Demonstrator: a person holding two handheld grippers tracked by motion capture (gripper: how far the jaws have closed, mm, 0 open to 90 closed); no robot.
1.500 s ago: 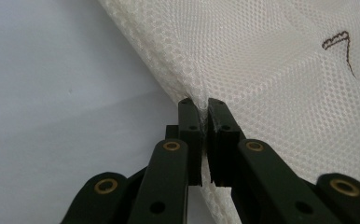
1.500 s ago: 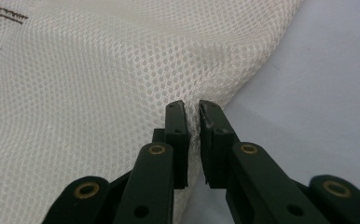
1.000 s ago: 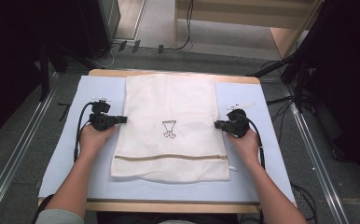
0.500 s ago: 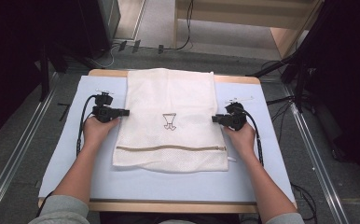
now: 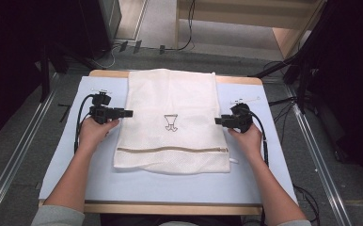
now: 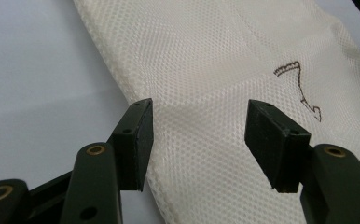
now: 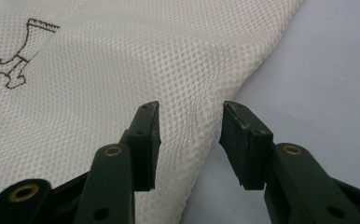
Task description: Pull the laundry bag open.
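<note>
A white mesh laundry bag (image 5: 172, 122) lies flat across the middle of the pale blue tabletop (image 5: 57, 165), zipper toward the person. The left tongs (image 6: 197, 135) and right tongs (image 7: 190, 140) stand apart, each straddling one side edge of the bag, seemingly lined up to grip both edges at once.

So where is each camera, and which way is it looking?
High view: above the table, looking down at the mesh bag; both forearms and grippers show.
Left gripper view: on the left gripper, facing the bag's edge; open jaws.
Right gripper view: on the right gripper, facing the other edge; open jaws.
All share the brown logo.
</note>
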